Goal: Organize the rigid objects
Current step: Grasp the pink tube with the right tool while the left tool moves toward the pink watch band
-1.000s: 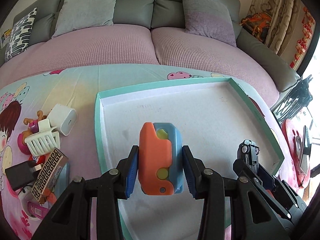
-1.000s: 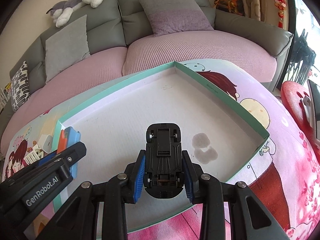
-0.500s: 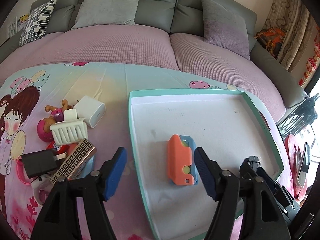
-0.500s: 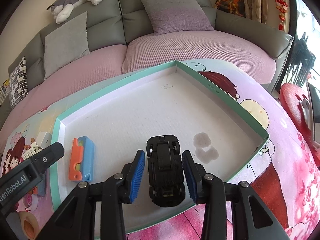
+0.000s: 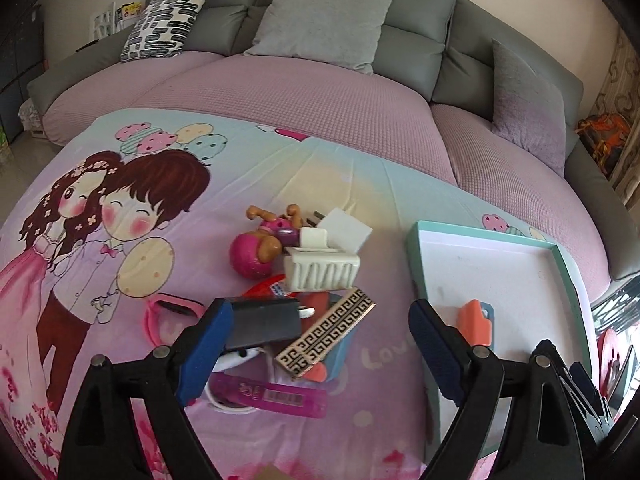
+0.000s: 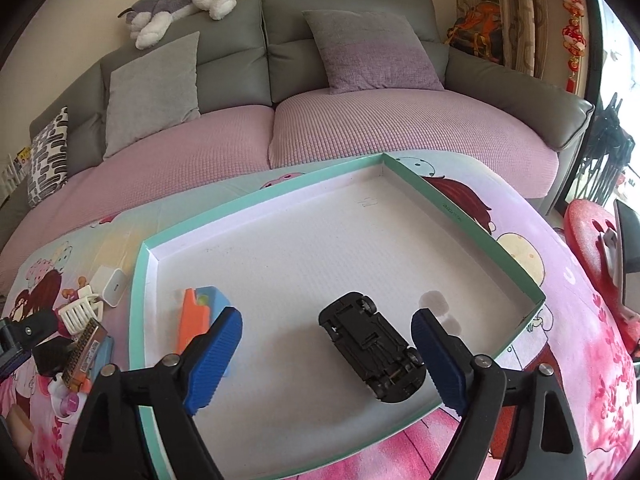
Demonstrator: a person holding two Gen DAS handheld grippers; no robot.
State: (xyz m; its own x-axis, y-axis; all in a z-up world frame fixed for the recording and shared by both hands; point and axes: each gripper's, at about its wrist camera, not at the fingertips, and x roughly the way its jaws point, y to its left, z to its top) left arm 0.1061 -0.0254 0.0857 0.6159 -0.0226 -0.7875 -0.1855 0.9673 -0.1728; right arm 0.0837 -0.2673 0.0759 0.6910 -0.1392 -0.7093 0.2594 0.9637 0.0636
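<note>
A teal-rimmed white tray (image 6: pixel 480 236) lies on the cartoon-print cloth. Inside it a black toy car (image 6: pixel 372 348) rests upside down, and an orange-and-blue toy (image 6: pixel 200 320) lies near the left wall. My right gripper (image 6: pixel 328 364) hangs over the car with its jaws opening; the pads stand clear of it. My left gripper (image 5: pixel 320 352), jaws opening and holding nothing, hovers above a pile left of the tray (image 5: pixel 416 264): a black charger (image 5: pixel 264 322), a patterned box (image 5: pixel 326 332), a white basket (image 5: pixel 320 274) and a pink ball toy (image 5: pixel 252 256). The orange-and-blue toy (image 5: pixel 476 322) shows at right.
A white charger (image 5: pixel 346 230) and a magenta stick (image 5: pixel 272 394) also belong to the pile. A grey sofa with pink seat covers (image 6: pixel 360 132), cushions and a plush dog (image 6: pixel 180 4) curves behind. A red stool (image 6: pixel 592 248) stands at the right.
Both grippers opened and let go: the orange-and-blue toy and the car now lie in the tray. My left gripper swung left to over the pile. The right one pulled back slightly.
</note>
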